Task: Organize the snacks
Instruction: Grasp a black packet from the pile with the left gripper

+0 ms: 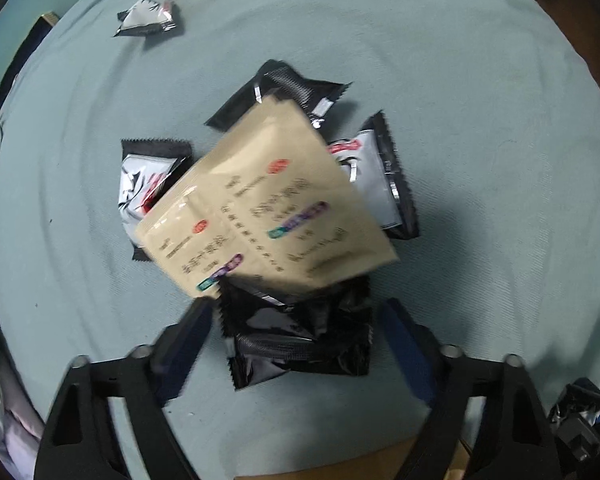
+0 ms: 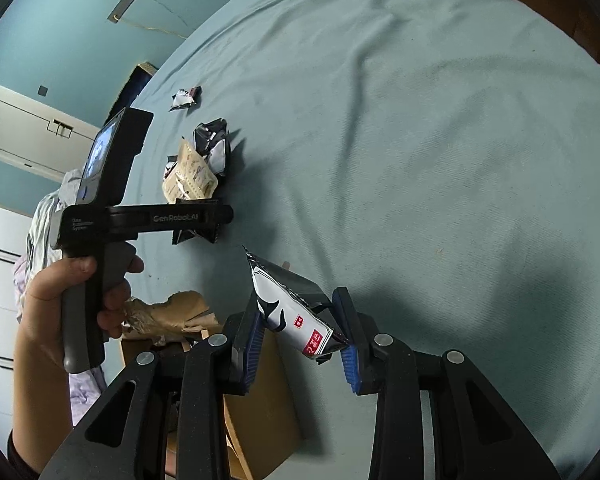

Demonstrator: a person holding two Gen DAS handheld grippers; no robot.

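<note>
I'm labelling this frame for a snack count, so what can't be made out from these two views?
- Print on the tan packet: motion-blurred in the left wrist view.
- Black packets beneath it, e.g.: partly covered, so the count is uncertain.
- Cardboard box: contents hidden behind the right gripper, cut off in the left view.
- Far packet: too small to read in the right wrist view.

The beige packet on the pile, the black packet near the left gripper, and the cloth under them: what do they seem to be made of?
The beige packet looks like matte paper or paper-faced film: flat, no glare, printed text. The black packet looks like glossy plastic or foil film: bright highlights, crinkles, serrated edges. The cloth looks like soft woven fabric, matte teal, lying in gentle wrinkles.
</note>
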